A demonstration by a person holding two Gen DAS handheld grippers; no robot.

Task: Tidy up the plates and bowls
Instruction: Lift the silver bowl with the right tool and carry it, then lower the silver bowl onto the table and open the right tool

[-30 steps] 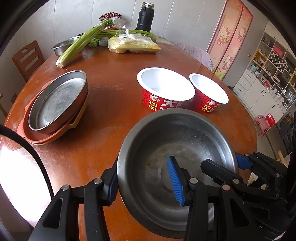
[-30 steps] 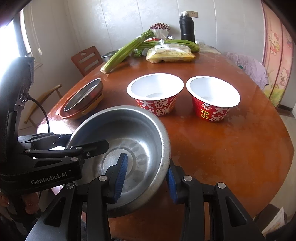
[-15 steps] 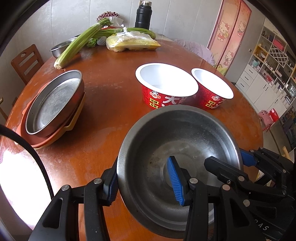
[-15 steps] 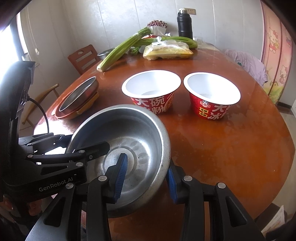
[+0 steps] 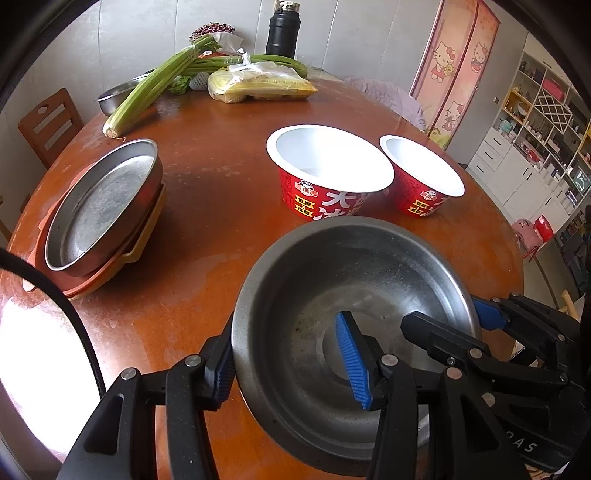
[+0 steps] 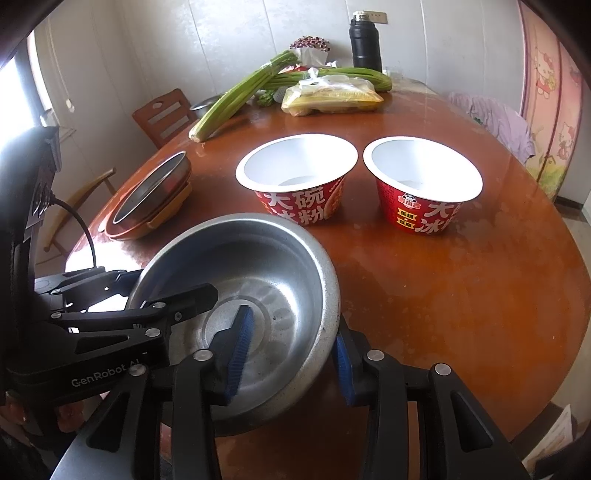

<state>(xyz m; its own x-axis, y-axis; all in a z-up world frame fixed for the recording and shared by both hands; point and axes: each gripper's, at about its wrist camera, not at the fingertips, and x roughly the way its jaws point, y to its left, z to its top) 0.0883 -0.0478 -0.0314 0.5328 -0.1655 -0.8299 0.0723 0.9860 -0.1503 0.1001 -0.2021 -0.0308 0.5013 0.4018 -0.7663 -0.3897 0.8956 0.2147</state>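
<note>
A wide steel bowl hangs between both grippers near the front of the round wooden table. My left gripper straddles its left rim, one pad outside and one inside; the jaws are starting to open but still hold the wall. My right gripper grips the right rim the same way, its jaws also easing open. Two red paper bowls stand just behind. At the left, a steel pan lies on stacked orange and yellow plates.
At the back lie celery stalks, a bag of yellow food, a black flask and a small steel bowl. A wooden chair stands beyond the left edge. Bare tabletop lies to the right of the red bowls.
Both views have drifted slightly across the table. The steel bowl keeps its place between both pairs of fingers, so it travels with them.
</note>
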